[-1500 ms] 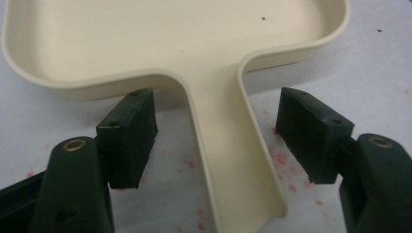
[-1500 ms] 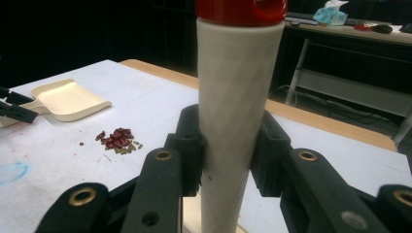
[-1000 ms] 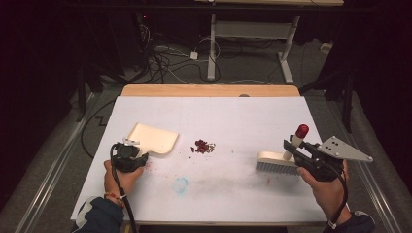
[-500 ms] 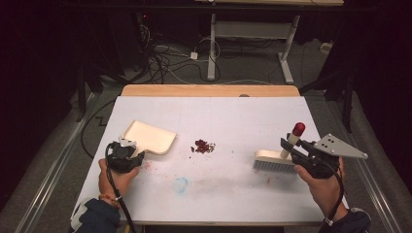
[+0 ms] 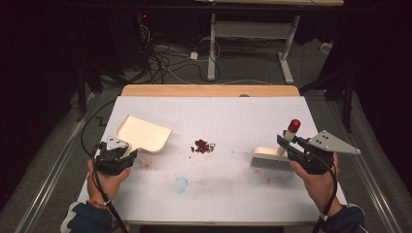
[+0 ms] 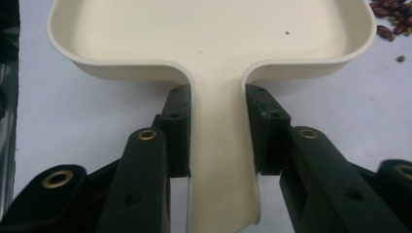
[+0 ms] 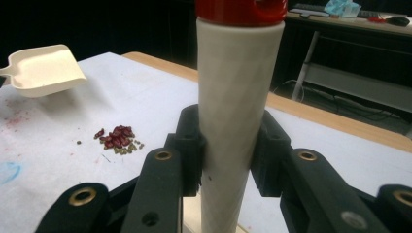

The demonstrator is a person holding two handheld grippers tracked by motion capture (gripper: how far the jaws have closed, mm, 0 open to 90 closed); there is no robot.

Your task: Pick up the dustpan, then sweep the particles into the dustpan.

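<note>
My left claw (image 6: 216, 131) is squeezed tight on the handle of a cream dustpan (image 6: 214, 34), which lies flat at the left of the white worktop (image 5: 233, 194). My right claw (image 7: 228, 145) grips the pale handle of a brush (image 5: 272, 159) with a red cap on top. The brush's bristles touch the worktop at the right. A small pile of dark red and green beans (image 5: 204, 146) lies between them. The beans are too small to tell apart. I can read no writing anywhere.
</note>
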